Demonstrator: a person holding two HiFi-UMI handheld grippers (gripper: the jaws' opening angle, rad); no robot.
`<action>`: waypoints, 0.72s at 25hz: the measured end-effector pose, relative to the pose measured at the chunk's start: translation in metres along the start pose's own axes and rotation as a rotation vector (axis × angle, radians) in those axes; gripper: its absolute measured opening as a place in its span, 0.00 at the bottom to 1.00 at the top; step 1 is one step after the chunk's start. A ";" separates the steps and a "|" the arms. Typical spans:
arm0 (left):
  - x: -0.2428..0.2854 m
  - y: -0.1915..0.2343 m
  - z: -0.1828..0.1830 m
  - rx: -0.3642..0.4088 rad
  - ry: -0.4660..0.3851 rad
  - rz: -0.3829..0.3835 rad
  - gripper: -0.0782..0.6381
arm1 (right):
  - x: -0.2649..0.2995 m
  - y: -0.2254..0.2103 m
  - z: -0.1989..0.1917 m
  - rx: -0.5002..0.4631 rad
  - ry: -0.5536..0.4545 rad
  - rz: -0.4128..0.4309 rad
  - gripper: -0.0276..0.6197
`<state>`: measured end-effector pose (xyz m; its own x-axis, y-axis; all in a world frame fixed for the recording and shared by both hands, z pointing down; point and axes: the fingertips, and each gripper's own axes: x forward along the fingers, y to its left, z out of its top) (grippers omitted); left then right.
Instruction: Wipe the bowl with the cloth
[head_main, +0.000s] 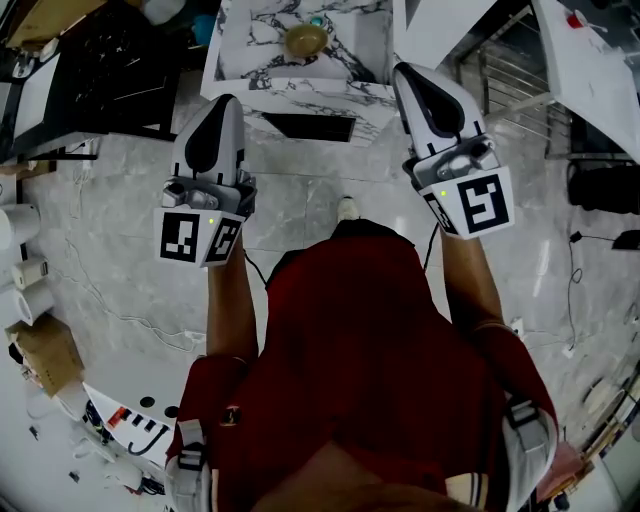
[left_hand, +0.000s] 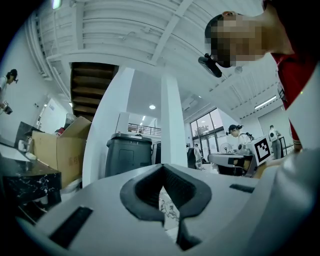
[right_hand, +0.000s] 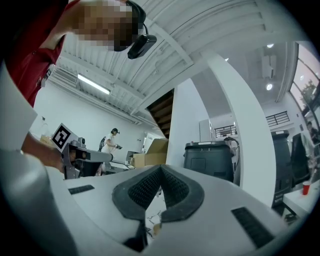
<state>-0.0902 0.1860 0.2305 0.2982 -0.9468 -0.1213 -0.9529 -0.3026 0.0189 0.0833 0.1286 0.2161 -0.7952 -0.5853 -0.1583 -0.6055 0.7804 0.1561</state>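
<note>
Bowl (head_main: 306, 40), brownish, sits on the marble surface (head_main: 365, 45) ahead of us, well apart from both grippers. We hold the left gripper (head_main: 226, 100) and right gripper (head_main: 404, 70) out over the pale floor (head_main: 300, 200), each with jaws pressed together, pinching nothing.

White and black on the left claw (head_main: 226, 100), and the same on the right claw (head_main: 404, 70), each with black-and-white square markers at the back. Just ahead of them is a table (head_main: 360, 62) in white marble with black veins, and on it an olive-gold bowl (head_main: 306, 40). There's a red shirt (head_main: 350, 340) behind the claws and a pale grey veined floor (head_main: 300, 200) beneath.
</note>
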 end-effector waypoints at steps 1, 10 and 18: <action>0.007 0.001 0.000 0.001 0.000 0.007 0.12 | 0.004 -0.007 -0.002 0.000 -0.001 0.007 0.04; 0.045 0.017 -0.007 0.011 0.031 0.038 0.12 | 0.039 -0.041 -0.017 0.018 0.008 0.036 0.04; 0.089 0.044 -0.032 0.007 0.083 -0.005 0.12 | 0.073 -0.061 -0.034 0.010 0.035 0.000 0.04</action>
<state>-0.1044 0.0853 0.2520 0.3058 -0.9513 -0.0389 -0.9518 -0.3065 0.0113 0.0611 0.0310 0.2286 -0.7962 -0.5921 -0.1240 -0.6049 0.7827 0.1468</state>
